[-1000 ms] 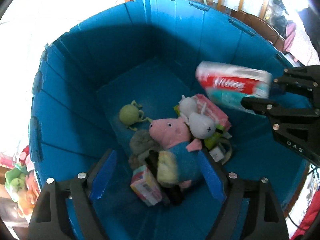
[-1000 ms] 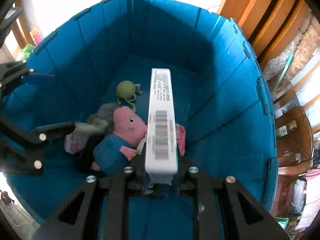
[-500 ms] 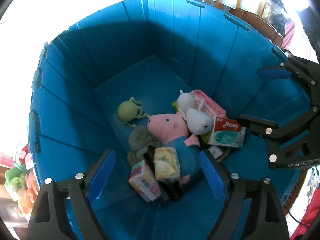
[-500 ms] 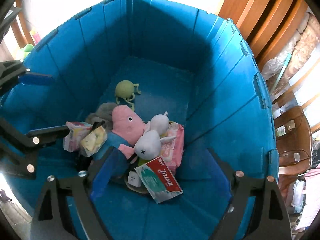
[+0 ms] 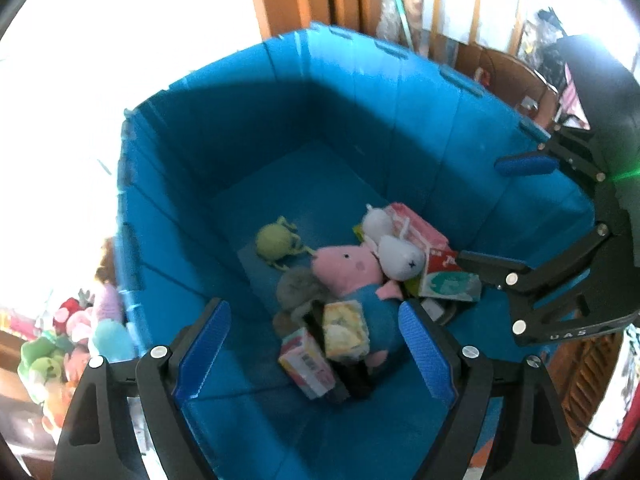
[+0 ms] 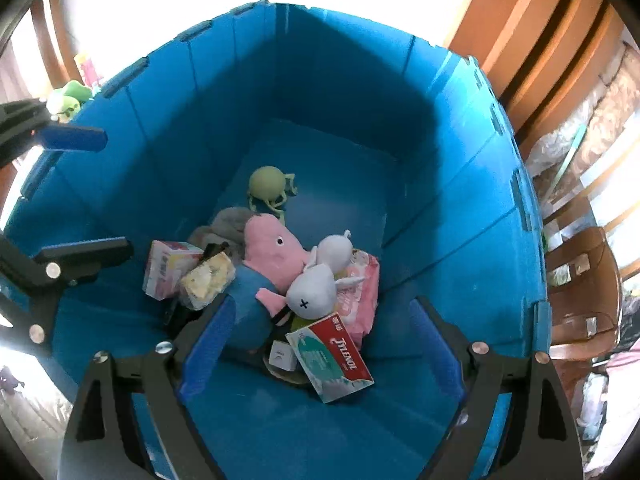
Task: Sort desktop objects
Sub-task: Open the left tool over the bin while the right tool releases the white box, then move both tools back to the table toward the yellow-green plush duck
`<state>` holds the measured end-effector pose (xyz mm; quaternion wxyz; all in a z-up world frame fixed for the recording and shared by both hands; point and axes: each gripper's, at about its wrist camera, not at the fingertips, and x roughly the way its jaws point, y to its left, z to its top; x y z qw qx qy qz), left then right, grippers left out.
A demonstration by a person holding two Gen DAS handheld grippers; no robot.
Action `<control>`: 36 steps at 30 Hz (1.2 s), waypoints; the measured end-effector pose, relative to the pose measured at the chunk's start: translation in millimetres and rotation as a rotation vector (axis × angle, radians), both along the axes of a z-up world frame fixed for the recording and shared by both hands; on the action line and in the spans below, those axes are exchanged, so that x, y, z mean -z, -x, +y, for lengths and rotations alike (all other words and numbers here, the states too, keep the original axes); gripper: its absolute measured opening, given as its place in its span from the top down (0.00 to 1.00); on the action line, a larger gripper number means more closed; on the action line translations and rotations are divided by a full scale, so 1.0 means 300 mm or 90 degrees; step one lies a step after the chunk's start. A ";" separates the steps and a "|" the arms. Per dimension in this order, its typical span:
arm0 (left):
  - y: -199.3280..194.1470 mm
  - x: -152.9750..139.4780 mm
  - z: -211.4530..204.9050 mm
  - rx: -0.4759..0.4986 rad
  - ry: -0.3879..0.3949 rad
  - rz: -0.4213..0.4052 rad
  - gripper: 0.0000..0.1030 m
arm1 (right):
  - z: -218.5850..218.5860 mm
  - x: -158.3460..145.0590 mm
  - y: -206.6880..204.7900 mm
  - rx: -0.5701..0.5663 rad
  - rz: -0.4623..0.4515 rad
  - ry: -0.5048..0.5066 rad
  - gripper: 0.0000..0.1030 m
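Left wrist view: left gripper (image 5: pixel 312 344) spread wide, nothing between its blue pads, poised above the deep blue plastic bin (image 5: pixel 280 112). Directly ahead of the fingers, on the bin floor: pink pig plush in a blue shirt (image 5: pixel 352 276), white rabbit plush (image 5: pixel 396 258) touching it on the right, round green plush (image 5: pixel 274 240) apart to the left, yellowish soft tissue pack (image 5: pixel 344 330) leaning on a small pink-and-white carton (image 5: pixel 306 362). Right gripper (image 5: pixel 516 216) enters from the right, also spread and empty.

Right wrist view: right gripper (image 6: pixel 320 344) released, holding nothing. Red-and-green Tylenol cardboard box (image 6: pixel 332 356) lies tilted at the pile's near edge, just ahead of the fingers and resting against a pink wipes pack (image 6: pixel 360 292).

Handling judgement: box looks light and stiff with slick printed faces, crushable if squeezed hard; best pinched across its narrow sides. Plushes soft, light, compressible; take by head or torso. Tissue pack yields; grip mid-body.
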<state>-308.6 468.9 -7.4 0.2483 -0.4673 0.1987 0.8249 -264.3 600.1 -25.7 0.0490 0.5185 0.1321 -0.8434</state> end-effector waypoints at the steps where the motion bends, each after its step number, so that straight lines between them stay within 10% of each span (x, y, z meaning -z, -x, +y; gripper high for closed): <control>1: -0.004 -0.015 -0.021 -0.006 -0.005 0.007 0.16 | -0.014 -0.010 0.001 -0.004 0.004 -0.002 0.14; 27: -0.091 -0.038 -1.058 -0.295 -0.030 0.046 0.16 | -0.868 -0.261 0.042 -0.211 0.122 -0.012 0.14; 36: -0.141 0.085 -1.571 -0.416 -0.018 0.032 0.13 | -1.177 -0.144 0.077 -0.234 0.097 0.068 0.14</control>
